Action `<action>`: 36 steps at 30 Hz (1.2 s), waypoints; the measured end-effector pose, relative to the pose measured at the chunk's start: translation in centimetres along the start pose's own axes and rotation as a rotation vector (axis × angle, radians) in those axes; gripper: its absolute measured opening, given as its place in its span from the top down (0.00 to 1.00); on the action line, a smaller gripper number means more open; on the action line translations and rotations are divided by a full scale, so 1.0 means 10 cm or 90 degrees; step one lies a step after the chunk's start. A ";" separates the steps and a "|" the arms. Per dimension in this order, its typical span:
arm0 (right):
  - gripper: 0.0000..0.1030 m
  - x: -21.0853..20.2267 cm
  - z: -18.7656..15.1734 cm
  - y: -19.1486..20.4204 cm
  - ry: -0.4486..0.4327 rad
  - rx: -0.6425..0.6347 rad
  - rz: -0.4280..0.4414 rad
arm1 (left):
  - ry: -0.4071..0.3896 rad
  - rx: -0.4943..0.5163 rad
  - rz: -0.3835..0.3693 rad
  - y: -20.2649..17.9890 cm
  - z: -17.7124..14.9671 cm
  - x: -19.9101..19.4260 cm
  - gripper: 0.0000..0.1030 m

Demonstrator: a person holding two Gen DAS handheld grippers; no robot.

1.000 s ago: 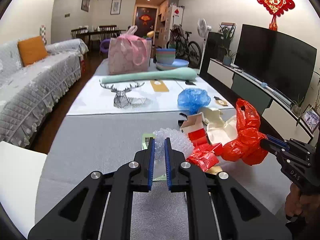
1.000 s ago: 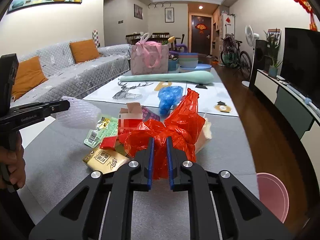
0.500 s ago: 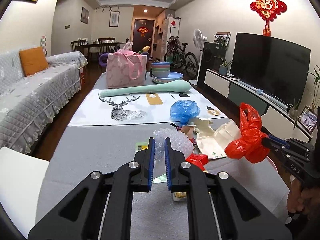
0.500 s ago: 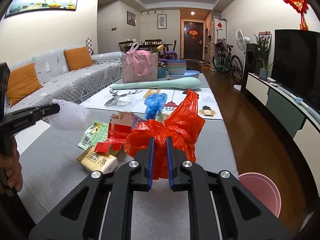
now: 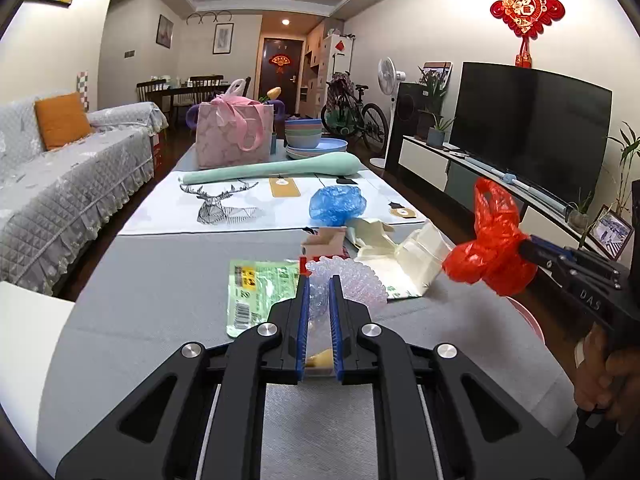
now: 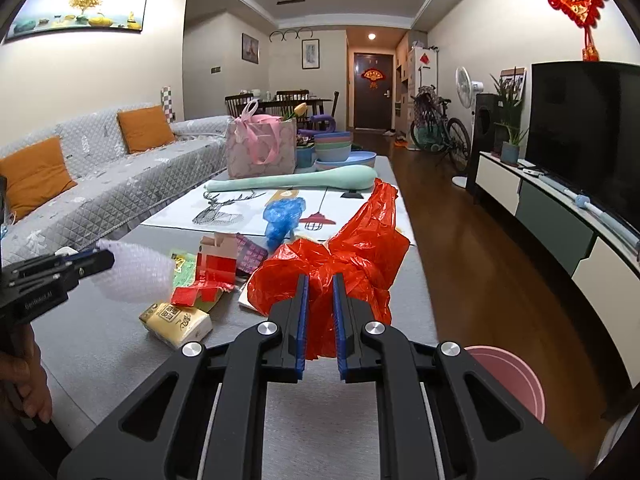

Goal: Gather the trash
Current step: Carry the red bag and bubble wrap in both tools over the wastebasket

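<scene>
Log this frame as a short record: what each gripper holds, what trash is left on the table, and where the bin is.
left gripper: shut on bubble wrap, held above the table
right gripper: shut on red plastic bag, lifted
trash on grey table: blue plastic bag, torn red carton, yellow tissue pack, green wrapper, cream packaging
bin: pink bin on the floor off the table's right edge
trash in bin: cannot tell
</scene>
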State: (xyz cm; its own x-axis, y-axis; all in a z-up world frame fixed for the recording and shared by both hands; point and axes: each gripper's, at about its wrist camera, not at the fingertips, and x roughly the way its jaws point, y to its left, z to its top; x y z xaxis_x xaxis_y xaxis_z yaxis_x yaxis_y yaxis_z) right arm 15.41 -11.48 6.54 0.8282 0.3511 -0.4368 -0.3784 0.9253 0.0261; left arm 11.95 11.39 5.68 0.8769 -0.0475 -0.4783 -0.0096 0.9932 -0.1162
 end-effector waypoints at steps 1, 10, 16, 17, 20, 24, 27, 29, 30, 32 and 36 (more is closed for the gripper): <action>0.89 -0.01 0.00 -0.02 -0.001 0.001 -0.002 | 0.001 -0.003 -0.001 -0.02 -0.02 0.00 0.90; 0.89 -0.14 -0.04 -0.25 -0.002 0.017 -0.022 | 0.003 -0.002 -0.010 -0.16 -0.06 -0.01 0.90; 0.89 -0.26 -0.06 -0.43 -0.010 0.029 -0.039 | 0.012 -0.010 -0.022 -0.31 -0.05 -0.03 0.90; 0.89 -0.28 -0.06 -0.46 -0.011 0.030 -0.042 | 0.012 -0.009 -0.023 -0.33 -0.06 -0.02 0.90; 0.89 -0.32 -0.08 -0.54 -0.012 0.036 -0.052 | 0.014 -0.007 -0.028 -0.41 -0.05 -0.02 0.90; 0.89 -0.38 -0.08 -0.69 -0.013 0.048 -0.064 | 0.012 0.001 -0.036 -0.56 -0.03 -0.01 0.90; 0.89 -0.44 -0.08 -0.79 -0.016 0.059 -0.074 | 0.012 0.006 -0.047 -0.71 -0.01 0.01 0.90; 0.89 -0.48 -0.09 -0.88 -0.018 0.067 -0.080 | 0.014 0.012 -0.054 -0.82 0.00 0.04 0.90; 0.89 -0.49 -0.09 -0.91 -0.019 0.069 -0.083 | 0.013 0.016 -0.059 -0.87 0.00 0.06 0.90; 0.89 -0.51 -0.09 -0.99 -0.020 0.075 -0.091 | 0.012 0.023 -0.066 -0.98 0.01 0.08 0.90; 0.89 -0.55 -0.12 -1.10 -0.016 0.089 -0.102 | 0.015 0.023 -0.080 -1.15 0.02 0.16 0.90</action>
State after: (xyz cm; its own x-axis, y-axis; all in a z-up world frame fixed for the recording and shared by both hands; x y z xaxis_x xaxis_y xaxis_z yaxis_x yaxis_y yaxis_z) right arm 14.56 -23.79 7.57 0.8839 0.1999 -0.4229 -0.1817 0.9798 0.0835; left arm 13.56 -0.07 6.46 0.8586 -0.1732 -0.4825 0.1168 0.9825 -0.1449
